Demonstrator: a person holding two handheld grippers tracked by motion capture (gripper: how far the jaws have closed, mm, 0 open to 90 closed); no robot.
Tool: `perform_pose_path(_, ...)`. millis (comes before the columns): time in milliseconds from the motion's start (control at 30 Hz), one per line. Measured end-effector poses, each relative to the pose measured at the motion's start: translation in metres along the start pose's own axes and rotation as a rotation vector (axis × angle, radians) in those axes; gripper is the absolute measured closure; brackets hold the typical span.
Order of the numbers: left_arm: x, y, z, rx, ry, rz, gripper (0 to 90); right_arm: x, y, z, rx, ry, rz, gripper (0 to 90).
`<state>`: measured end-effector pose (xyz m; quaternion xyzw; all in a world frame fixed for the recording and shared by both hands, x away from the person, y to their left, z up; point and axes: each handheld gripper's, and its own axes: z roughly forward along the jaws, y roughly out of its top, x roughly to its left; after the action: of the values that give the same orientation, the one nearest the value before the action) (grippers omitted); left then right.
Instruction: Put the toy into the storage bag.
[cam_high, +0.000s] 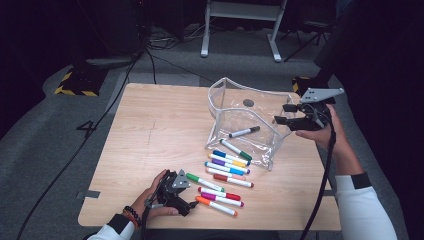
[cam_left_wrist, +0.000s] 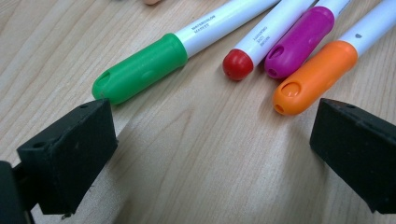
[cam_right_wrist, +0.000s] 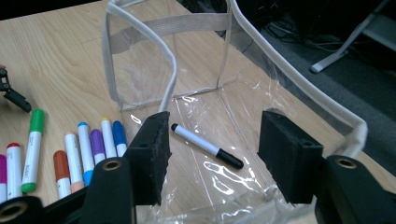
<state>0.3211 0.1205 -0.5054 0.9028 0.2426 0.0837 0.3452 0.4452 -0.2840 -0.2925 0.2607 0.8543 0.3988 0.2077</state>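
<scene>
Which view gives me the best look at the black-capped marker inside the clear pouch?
The right gripper view: the black-capped marker lies close and sharp on the clear pouch floor. The high view shows it small through the plastic.

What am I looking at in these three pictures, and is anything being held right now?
A person sits at a light wooden table with a hand-held two-jaw tool in each hand. The high view looks down from above; the other two ride on the tools. The left gripper rests open on the table just short of the green-capped marker and orange-capped marker, gripping nothing. The right gripper hangs open above the clear plastic pouch with grey trim, where a black-capped marker lies inside. More coloured markers lie in a row on the table. Nothing is held.
</scene>
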Motion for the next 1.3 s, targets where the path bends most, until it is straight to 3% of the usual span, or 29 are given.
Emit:
perform_pose_path(367, -0.001, 0.000, 0.000, 0.001, 0.006, -0.007, 0.7, 0.032, -0.043, -0.037, -0.079, -0.004, -0.024, 40.1)
perform_pose_path(700, -0.001, -0.001, -0.001, 0.000, 0.009, -0.013, 0.7, 0.066, -0.091, -0.042, -0.110, 0.036, -0.019, 42.1)
perform_pose_path(900, -0.002, -0.002, -0.002, 0.002, 0.014, -0.015, 0.8, 0.086, -0.119, -0.026, -0.090, 0.092, -0.008, 43.3)
perform_pose_path(1100, -0.002, -0.002, -0.002, 0.001, 0.015, -0.018, 0.7, 0.109, -0.137, 0.012, -0.021, 0.173, -0.038, 46.4)
perform_pose_path(1300, -0.002, -0.002, -0.001, 0.001, 0.013, -0.016, 0.7, 0.125, -0.140, 0.053, 0.025, 0.262, -0.086, 48.9)
